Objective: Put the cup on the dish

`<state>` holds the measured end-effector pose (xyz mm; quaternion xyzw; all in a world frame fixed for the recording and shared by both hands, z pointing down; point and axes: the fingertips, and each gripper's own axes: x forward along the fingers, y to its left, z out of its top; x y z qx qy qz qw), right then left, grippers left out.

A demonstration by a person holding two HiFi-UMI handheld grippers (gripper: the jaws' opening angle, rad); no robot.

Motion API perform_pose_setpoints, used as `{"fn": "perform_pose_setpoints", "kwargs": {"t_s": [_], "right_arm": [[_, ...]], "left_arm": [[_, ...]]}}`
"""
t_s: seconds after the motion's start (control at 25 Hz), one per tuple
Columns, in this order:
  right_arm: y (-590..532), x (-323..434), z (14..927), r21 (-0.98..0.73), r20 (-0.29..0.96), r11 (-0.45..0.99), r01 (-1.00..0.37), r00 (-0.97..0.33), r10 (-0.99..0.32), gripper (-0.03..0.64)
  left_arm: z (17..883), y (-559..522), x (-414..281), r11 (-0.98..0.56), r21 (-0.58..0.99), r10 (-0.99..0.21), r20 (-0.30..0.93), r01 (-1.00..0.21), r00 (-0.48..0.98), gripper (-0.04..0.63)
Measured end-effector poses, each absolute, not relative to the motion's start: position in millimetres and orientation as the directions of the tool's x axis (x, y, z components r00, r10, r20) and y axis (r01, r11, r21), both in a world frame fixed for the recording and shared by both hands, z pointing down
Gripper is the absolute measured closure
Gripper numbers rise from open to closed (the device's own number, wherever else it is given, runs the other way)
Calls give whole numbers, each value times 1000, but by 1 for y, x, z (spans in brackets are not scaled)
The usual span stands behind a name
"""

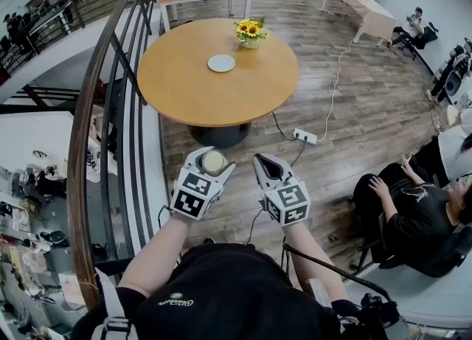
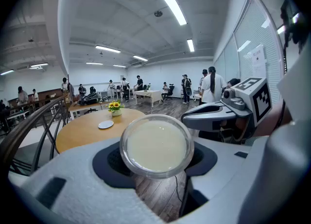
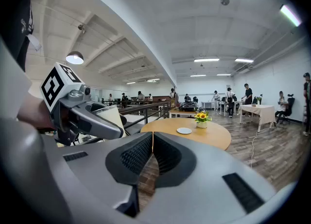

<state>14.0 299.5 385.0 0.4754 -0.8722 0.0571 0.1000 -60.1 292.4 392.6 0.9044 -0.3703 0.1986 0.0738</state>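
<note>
My left gripper (image 1: 214, 163) is shut on a clear cup (image 2: 156, 144) with a pale cream base; the cup (image 1: 214, 161) sits between the dark pads, held out in front of my body above the wooden floor. My right gripper (image 1: 267, 170) hangs beside it, shut with nothing between its pads (image 3: 152, 152). The small white dish (image 1: 221, 63) lies near the middle of the round wooden table (image 1: 184, 88), well ahead of both grippers. The dish (image 2: 105, 124) shows in the left gripper view and, as the same dish (image 3: 184, 130), in the right gripper view.
A pot of sunflowers (image 1: 250, 33) stands on the table behind the dish. A curved black railing (image 1: 110, 95) runs along the left. A power strip and cable (image 1: 304, 136) lie on the floor to the right. A seated person (image 1: 413, 206) is at the right; more tables and people are farther back.
</note>
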Motion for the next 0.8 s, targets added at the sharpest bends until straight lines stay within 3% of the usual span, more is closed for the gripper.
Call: {"fn": "perform_pose_setpoints", "kwargs": {"t_s": [0.8], "right_arm": [[309,64,392,-12,206,601,-799,-590,-781,607]], "left_arm": [[393,298,-9,-673,-29,-679,420,-739,602,342]]}}
